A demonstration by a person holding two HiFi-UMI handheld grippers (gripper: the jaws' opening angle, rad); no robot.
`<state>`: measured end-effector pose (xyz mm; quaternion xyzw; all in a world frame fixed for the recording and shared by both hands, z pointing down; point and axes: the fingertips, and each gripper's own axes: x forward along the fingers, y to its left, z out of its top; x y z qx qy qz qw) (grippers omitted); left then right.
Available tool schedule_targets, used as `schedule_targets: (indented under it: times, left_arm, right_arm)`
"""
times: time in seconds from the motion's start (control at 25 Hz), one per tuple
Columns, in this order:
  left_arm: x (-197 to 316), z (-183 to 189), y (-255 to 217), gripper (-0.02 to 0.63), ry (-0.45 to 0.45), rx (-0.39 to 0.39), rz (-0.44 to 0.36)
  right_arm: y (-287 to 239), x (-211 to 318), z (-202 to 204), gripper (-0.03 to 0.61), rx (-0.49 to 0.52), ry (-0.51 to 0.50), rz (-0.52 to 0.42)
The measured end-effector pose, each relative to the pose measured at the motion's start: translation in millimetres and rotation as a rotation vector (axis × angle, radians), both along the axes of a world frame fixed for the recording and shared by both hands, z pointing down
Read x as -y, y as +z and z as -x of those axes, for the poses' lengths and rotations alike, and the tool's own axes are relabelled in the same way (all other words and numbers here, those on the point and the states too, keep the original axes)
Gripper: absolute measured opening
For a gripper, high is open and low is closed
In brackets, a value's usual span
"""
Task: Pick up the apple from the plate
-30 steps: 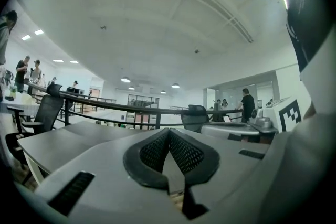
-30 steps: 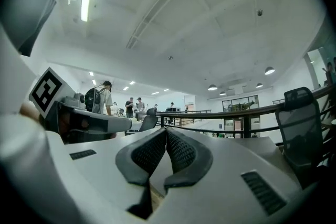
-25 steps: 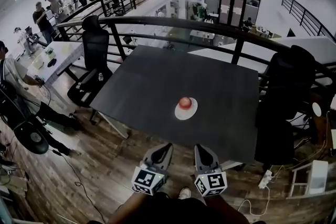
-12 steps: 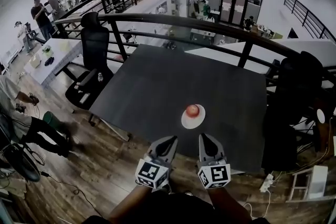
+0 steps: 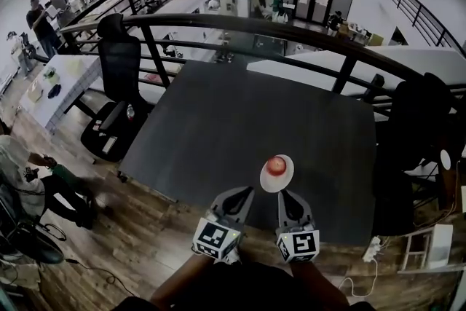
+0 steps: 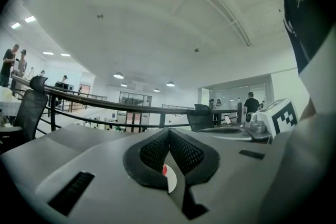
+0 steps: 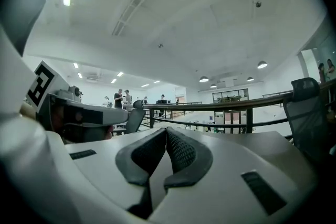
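A red apple (image 5: pixel 276 165) sits on a small white plate (image 5: pixel 271 185) near the front edge of a dark square table (image 5: pixel 218 127). Both grippers are held level, side by side, at that edge. My left gripper (image 5: pixel 245 192) points just left of the plate and my right gripper (image 5: pixel 285 196) just below it. Neither touches the plate. In the left gripper view the left gripper (image 6: pixel 168 131) has its pads together, and a sliver of apple (image 6: pixel 164 169) and plate (image 6: pixel 171 182) shows below them. In the right gripper view the right gripper (image 7: pixel 166 129) is shut and empty.
A black railing (image 5: pixel 240 25) runs behind the table. Black office chairs stand at its left (image 5: pixel 116 69) and right (image 5: pixel 415 127). A person (image 5: pixel 29 171) crouches on the wooden floor at far left. Cables and a power strip (image 5: pixel 371 247) lie on the floor at right.
Both grippers have moved forward together from over the wooden floor to the table's front edge, so the plate and apple now lie just ahead of their tips. The jaws stayed shut.
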<state>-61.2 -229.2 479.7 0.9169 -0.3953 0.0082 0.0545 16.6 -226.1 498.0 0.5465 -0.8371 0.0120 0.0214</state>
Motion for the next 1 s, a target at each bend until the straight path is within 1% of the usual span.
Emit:
schedule_targets:
  times: [0.08,0.2,0.32,0.44,0.48,0.56,0.64,0.68,0.88,1.0]
  left_arm:
    - [11.9,5.6,0.8,0.023,0.015,-0.013,0.001]
    - [27.7,19.8,-1.3,0.023,0.037,-0.036,-0.033]
    - [41.4,32.3,1.2,0.023,0.069,-0.019,-0.053]
    - [54.0,37.9,10.8,0.023,0.072,0.011,-0.035]
    - [57.9,39.0,13.9,0.023,0.072,0.006,-0.022]
    - [65.7,40.3,18.5,0.023,0.073,-0.030,0.014]
    - [73.3,39.5,21.3,0.023,0.075,-0.067,0.044]
    - [76.6,37.9,23.3,0.023,0.076,-0.071,0.051]
    - [92.8,22.9,28.6,0.023,0.068,-0.047,0.057]
    - [99.2,11.4,23.9,0.023,0.062,-0.055,0.053]
  right_arm:
    - [2.4,8.9,9.7,0.025,-0.011,0.001,0.006]
    - [5.0,23.1,24.1,0.025,-0.025,0.020,0.002]
    - [5.2,36.2,31.3,0.025,-0.048,0.041,0.006]
    - [8.4,46.5,27.0,0.025,-0.066,0.061,0.022]
    - [10.0,49.8,24.8,0.025,-0.062,0.071,0.029]
    - [12.9,56.6,20.5,0.025,-0.056,0.088,0.038]
    - [15.2,63.6,16.1,0.025,-0.060,0.093,0.038]
    - [16.9,66.7,13.8,0.023,-0.064,0.093,0.040]
    - [22.5,81.6,6.1,0.025,-0.073,0.054,0.040]
    - [25.6,87.3,2.1,0.025,-0.072,0.022,0.045]
